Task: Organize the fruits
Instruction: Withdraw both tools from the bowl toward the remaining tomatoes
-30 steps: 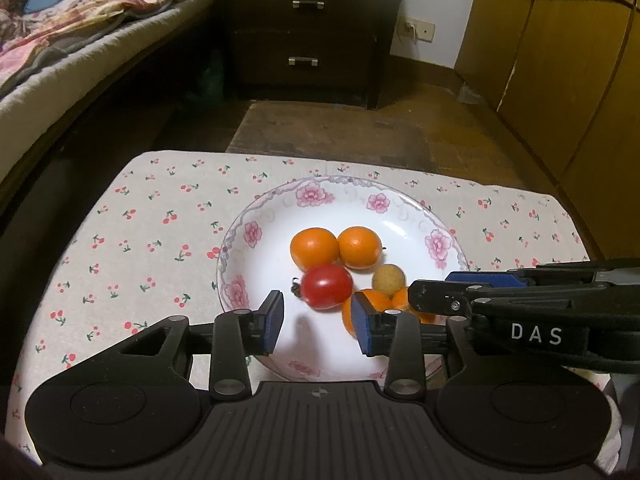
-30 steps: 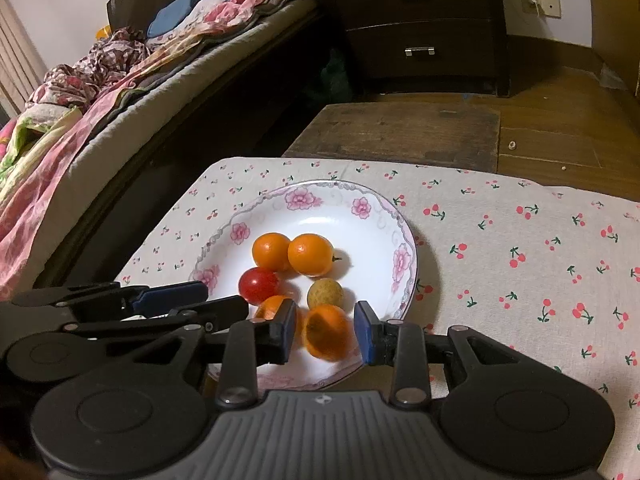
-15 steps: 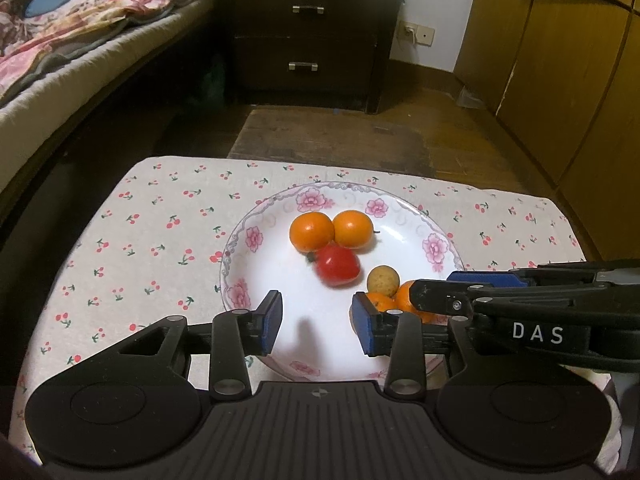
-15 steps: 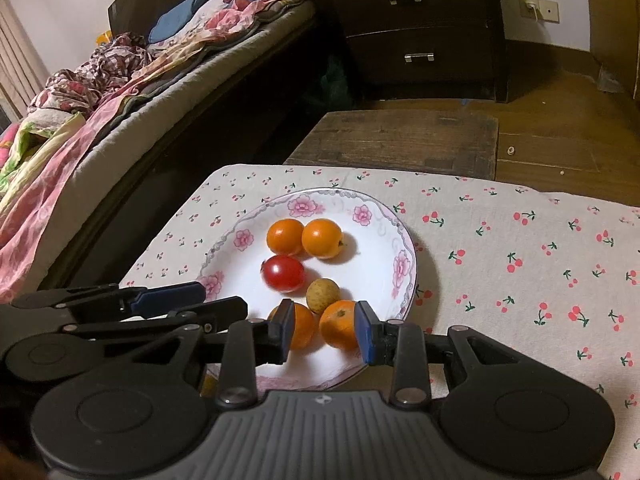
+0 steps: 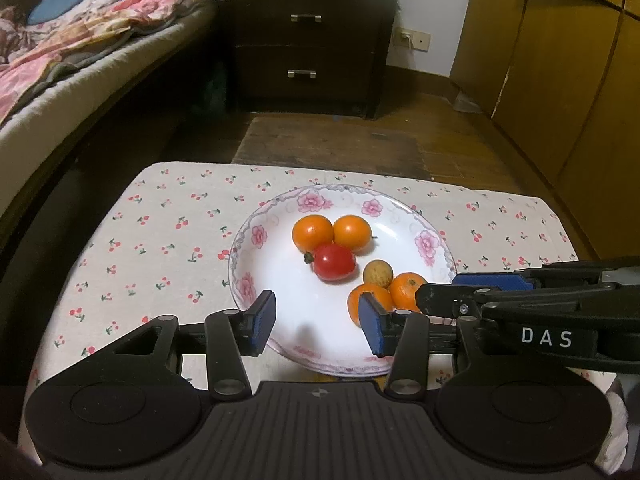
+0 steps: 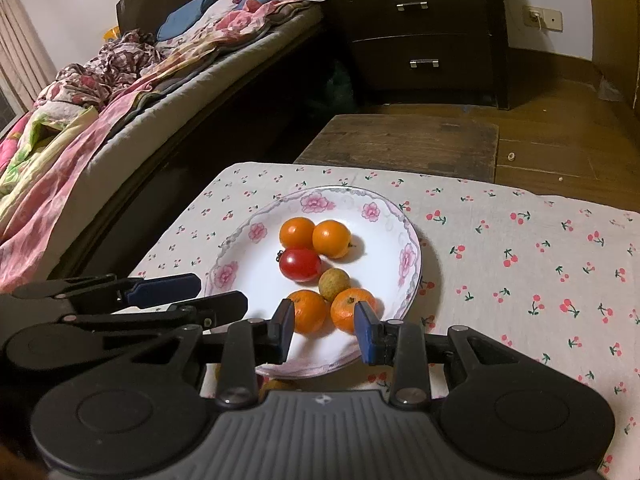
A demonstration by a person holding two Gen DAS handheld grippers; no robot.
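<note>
- On the cherry-print cloth, a flowered plate is sitting in the middle of the left view, and all 6 visible fruits are lying inside it, none out on the open cloth.
- At the upper part of the plate, 2 oranges are resting side by side and touching, with a red tomato pressing against them from below.
- Toward the lower right of the plate, a small tan fruit is sitting against 2 mandarins, which are lying next to each other near the rim.
- At the bottom centre of the left view, the left tongs are hovering over the bare white part of the plate; their jaws have just been opening, are standing moderately wide, and are holding nothing.
- At the bottom centre of the right view, the right tongs are standing at a narrower gap with nothing between the pads; the 2 mandarins are lying just past the tips, apart from the pads as far as I can tell.
- Judging by this, gathering is looking largely done: the fruits are sitting in loose groups on the plate and neither tool is carrying anything.
- Below the plate's lower edge in the right view, a tan scrap is peeking out above the tool body; I cannot tell whether it is another fruit waiting to be placed.
</note>
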